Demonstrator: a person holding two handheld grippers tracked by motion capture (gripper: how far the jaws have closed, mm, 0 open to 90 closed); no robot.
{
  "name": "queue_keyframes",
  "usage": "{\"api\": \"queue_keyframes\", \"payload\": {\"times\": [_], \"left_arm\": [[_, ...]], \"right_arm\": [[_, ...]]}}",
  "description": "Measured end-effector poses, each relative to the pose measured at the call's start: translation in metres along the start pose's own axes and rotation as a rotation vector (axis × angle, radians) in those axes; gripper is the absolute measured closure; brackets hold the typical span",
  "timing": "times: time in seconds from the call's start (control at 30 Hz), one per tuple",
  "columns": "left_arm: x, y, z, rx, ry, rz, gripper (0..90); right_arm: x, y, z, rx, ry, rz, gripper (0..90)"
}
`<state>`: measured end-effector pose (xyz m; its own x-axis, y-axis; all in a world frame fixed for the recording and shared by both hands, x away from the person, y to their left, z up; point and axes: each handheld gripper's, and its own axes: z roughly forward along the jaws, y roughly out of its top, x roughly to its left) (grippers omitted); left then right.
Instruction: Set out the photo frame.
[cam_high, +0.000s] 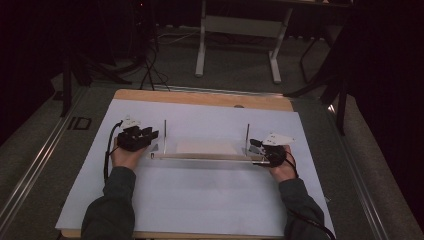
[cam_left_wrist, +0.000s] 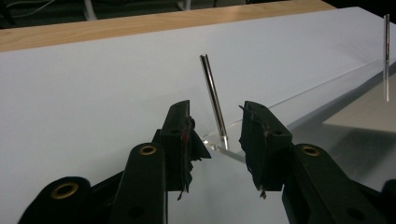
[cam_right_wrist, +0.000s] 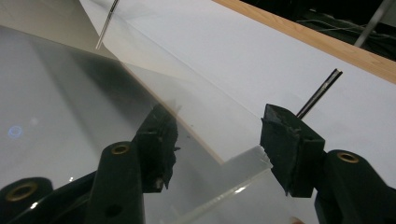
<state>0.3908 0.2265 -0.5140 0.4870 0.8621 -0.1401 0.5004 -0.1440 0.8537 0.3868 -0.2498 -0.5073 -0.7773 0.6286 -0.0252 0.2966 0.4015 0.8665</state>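
Observation:
A clear acrylic plate (cam_high: 205, 156) lies across the middle of the white sheet, with a thin upright metal rod at each end: the left rod (cam_high: 165, 132) and the right rod (cam_high: 247, 135). My left gripper (cam_high: 152, 135) sits just left of the left rod. In the left gripper view its jaws (cam_left_wrist: 217, 128) stand apart, with the rod (cam_left_wrist: 214, 98) and the plate's corner just beyond the tips, untouched. My right gripper (cam_high: 254, 145) is at the plate's right end. Its jaws (cam_right_wrist: 217, 126) are wide apart around the plate's corner (cam_right_wrist: 247, 158), one jaw seen through the plate (cam_right_wrist: 70, 93). The right rod (cam_right_wrist: 320, 95) rises behind.
The white sheet (cam_high: 200, 200) covers a wooden tabletop (cam_high: 200, 96) whose far edge shows bare. A pale rectangle (cam_high: 205, 146) lies under the plate. Beyond the table are a desk's legs (cam_high: 201, 50), dark stands and cables on the floor.

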Motion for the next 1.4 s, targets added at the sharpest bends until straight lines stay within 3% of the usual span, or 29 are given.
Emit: {"api": "queue_keyframes", "payload": {"times": [0.33, 0.67, 0.93, 1.03, 1.2, 1.4], "left_arm": [[-0.004, -0.014, -0.007, -0.011, -0.017, 0.063, 60.1], [-0.006, -0.023, -0.01, 0.008, 0.008, 0.111, 57.4], [-0.018, -0.025, -0.01, 0.009, -0.017, 0.202, 52.9], [-0.024, -0.023, -0.01, -0.021, -0.015, 0.236, 51.6], [-0.029, -0.016, -0.011, -0.07, -0.023, 0.241, 50.1], [-0.032, -0.01, -0.006, -0.083, -0.039, 0.255, 48.7]], "right_arm": [[-0.002, 0.003, 0.0, 0.008, 0.007, 0.012, 44.3], [-0.005, 0.007, 0.0, 0.021, 0.016, 0.029, 44.2], [-0.008, 0.012, 0.001, 0.022, 0.02, 0.055, 44.2], [-0.009, 0.014, 0.001, 0.025, 0.02, 0.061, 44.2], [-0.011, 0.016, 0.001, 0.024, 0.021, 0.073, 44.2], [-0.015, 0.019, 0.002, 0.029, 0.031, 0.093, 44.2]]}}
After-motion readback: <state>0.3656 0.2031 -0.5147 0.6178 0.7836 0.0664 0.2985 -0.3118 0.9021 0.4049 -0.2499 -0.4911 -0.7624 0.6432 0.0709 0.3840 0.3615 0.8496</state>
